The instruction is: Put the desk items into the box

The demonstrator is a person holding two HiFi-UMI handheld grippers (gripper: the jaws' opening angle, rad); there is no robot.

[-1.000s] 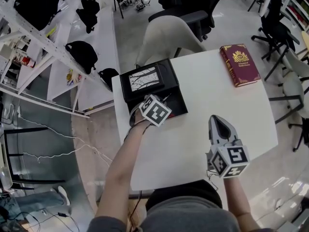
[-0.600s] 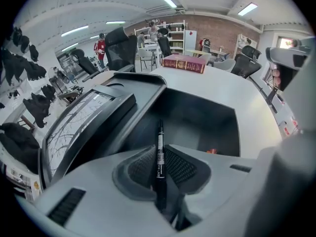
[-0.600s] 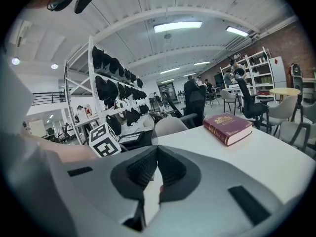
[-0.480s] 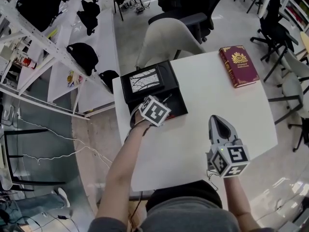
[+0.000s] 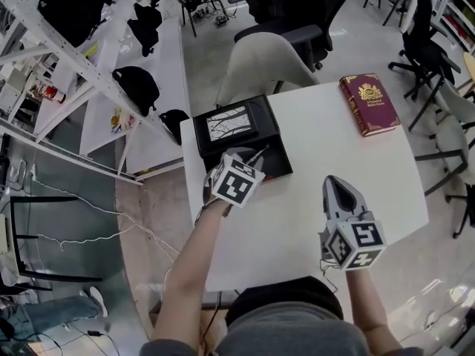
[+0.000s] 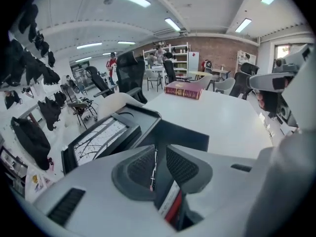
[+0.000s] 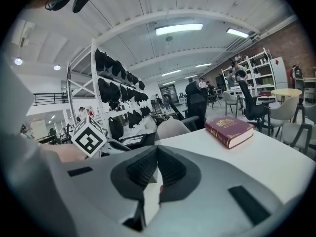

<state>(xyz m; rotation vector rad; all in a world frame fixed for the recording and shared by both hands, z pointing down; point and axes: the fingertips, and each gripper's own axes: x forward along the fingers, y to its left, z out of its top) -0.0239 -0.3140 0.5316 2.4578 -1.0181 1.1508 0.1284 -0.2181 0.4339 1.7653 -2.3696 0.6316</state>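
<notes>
A black box [image 5: 276, 163] stands open at the white table's far left corner, its patterned lid [image 5: 236, 123] lying just behind it. My left gripper [image 5: 249, 157] hovers over the box's near edge. Its jaws are opening, and a thin pen-like item [image 6: 154, 163] shows in the gap between them; the pads do not press on it. In the left gripper view the box's dark inside [image 6: 185, 135] lies right below the fingertips. A red book [image 5: 369, 102] rests at the table's far right. My right gripper [image 5: 338, 182] is held over the near right part of the table, shut and empty.
The white table [image 5: 319, 139] ends close to the box on the left. A white chair [image 5: 263, 59] and a black office chair [image 5: 297, 10] stand behind the table. A metal rack with black bags [image 5: 74, 73] runs along the left.
My left gripper has drawn back a little toward me from the box. The right gripper has stayed where it was.
</notes>
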